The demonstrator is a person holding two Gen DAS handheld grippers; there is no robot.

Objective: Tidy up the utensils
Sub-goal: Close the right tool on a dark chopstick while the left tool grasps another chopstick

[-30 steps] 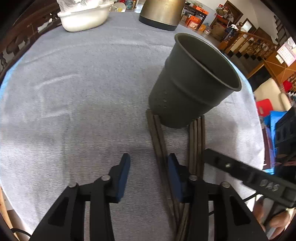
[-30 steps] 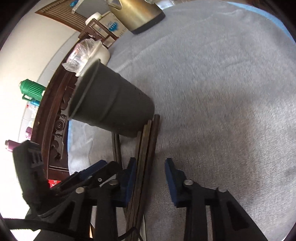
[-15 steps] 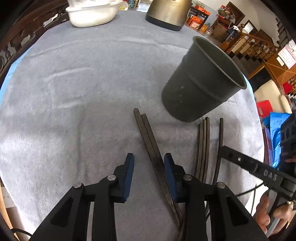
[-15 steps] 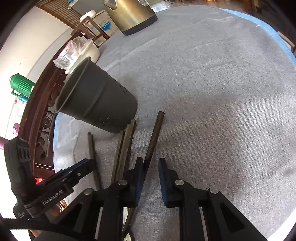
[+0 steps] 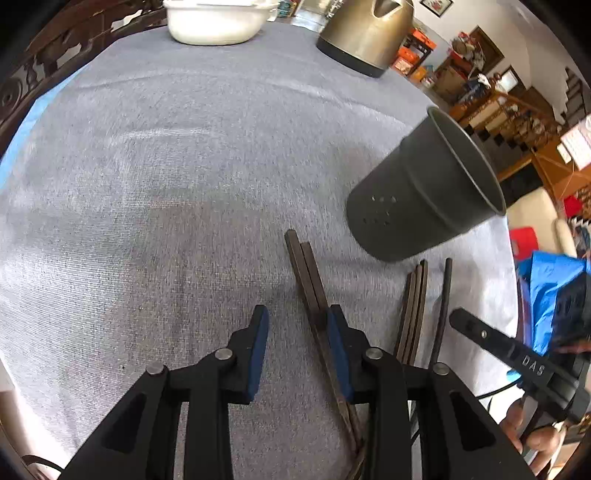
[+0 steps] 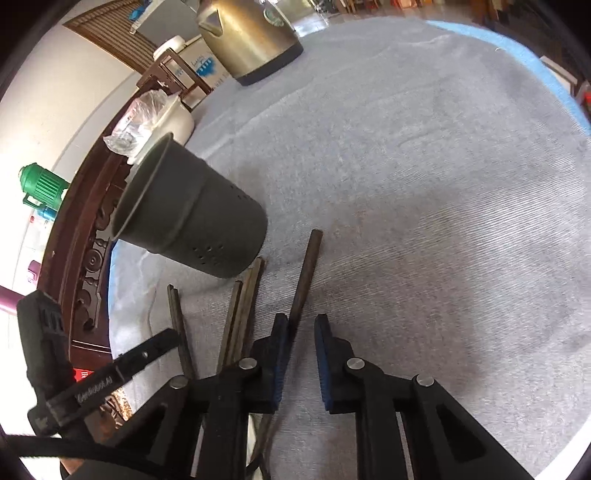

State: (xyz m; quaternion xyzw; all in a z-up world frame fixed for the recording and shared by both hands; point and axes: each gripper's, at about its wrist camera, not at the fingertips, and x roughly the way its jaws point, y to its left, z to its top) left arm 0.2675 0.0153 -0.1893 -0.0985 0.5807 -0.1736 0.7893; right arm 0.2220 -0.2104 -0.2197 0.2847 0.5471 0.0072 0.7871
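Since a second ago, our two grippers have narrowed and the chopsticks have spread apart on the cloth. Our left gripper (image 5: 297, 343) is closing; a pair of dark chopsticks (image 5: 308, 273) lies by its right pad, not pinched. Our right gripper (image 6: 301, 347) is closing too; one dark chopstick (image 6: 304, 277) runs past its left pad, and we cannot tell if it is gripped. We read "DAS" on one gripper and "GenRobot.AI" on the other. More chopsticks (image 5: 415, 306) lie just beside the gray holder cup (image 5: 424, 199), which has small holes. The gray cloth (image 5: 166, 166) is ribbed. A shiny kettle (image 5: 365, 33) and a white bowl (image 5: 218, 20) stand far back.
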